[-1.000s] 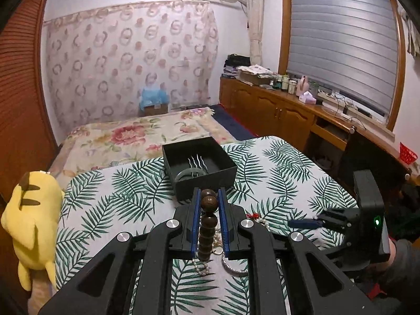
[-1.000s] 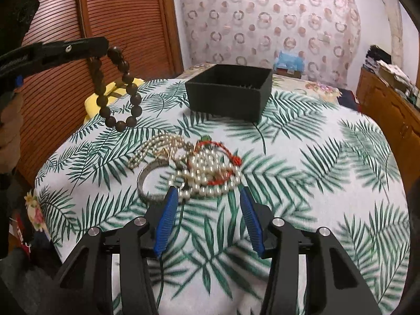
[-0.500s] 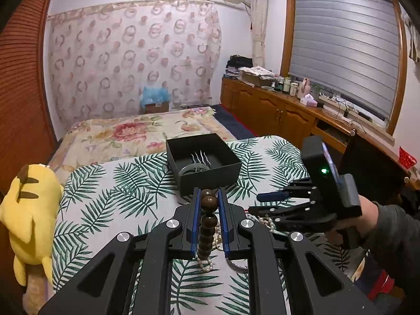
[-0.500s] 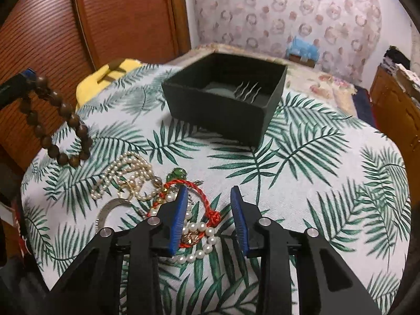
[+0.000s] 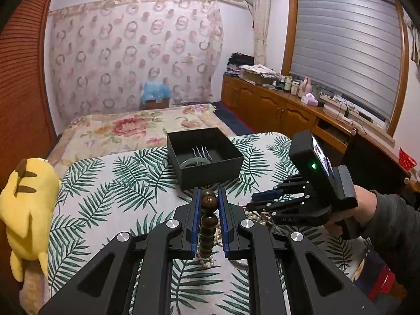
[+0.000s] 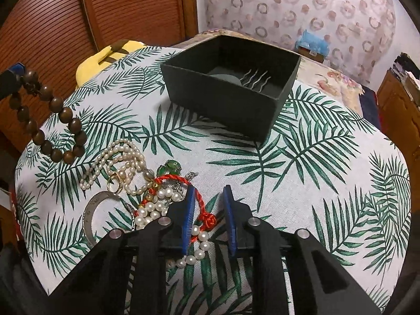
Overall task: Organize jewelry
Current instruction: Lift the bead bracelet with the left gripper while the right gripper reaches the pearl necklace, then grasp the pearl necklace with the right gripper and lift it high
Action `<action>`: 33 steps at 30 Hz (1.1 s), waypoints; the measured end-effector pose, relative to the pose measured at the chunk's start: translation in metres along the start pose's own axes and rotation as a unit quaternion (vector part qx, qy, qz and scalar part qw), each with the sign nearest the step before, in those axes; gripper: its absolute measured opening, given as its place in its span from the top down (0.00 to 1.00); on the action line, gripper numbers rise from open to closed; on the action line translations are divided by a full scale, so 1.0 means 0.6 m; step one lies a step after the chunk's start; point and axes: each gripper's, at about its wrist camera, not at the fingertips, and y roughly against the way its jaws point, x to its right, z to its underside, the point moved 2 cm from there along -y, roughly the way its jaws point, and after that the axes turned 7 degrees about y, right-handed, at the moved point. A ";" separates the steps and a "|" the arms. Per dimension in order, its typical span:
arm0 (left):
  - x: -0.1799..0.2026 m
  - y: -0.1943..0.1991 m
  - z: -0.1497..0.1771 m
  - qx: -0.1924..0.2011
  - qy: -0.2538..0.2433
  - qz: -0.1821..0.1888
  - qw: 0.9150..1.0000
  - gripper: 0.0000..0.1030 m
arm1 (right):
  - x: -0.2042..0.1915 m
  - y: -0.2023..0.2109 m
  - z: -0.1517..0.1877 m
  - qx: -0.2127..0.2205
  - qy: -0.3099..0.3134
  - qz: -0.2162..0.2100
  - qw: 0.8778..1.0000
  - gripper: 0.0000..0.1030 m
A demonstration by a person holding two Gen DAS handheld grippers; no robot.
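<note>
My left gripper point(image 5: 208, 193) is shut on a brown wooden bead bracelet point(image 5: 208, 220) and holds it above the table; the bracelet also hangs at the left of the right wrist view point(image 6: 50, 120). A black open box point(image 5: 204, 155) stands just beyond it, with a bangle and silver hairpins inside point(image 6: 252, 78). My right gripper point(image 6: 209, 197) is open, low over a jewelry pile, its fingers either side of a red cord bracelet point(image 6: 202, 210) and a white pearl strand point(image 6: 194, 252). It also shows in the left wrist view point(image 5: 262, 200).
The pile holds a small-pearl necklace point(image 6: 118, 162), a gold ring point(image 6: 115, 183), a silver bangle point(image 6: 92, 215) and a green stone point(image 6: 170, 166). A leaf-print cloth point(image 6: 328, 157) covers the round table. A yellow plush toy point(image 5: 26, 204) sits at its left edge.
My right gripper moved forward and down over the pile, its fingers narrowing around the red cord. My left gripper stayed shut on the bead bracelet and rose slightly toward the box.
</note>
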 end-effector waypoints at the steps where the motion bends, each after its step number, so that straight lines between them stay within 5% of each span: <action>1: 0.001 -0.001 0.001 0.000 0.001 0.000 1.000 0.88 | -0.002 -0.001 0.000 0.000 0.004 0.005 1.000 0.87; 2: 0.000 0.000 0.000 0.000 0.001 0.000 1.000 0.88 | -0.003 -0.001 0.000 -0.001 0.009 0.010 1.000 0.97; 33: -0.013 -0.011 -0.018 0.010 0.004 -0.003 1.000 0.88 | -0.020 0.230 -0.082 0.173 0.024 0.050 0.983 0.98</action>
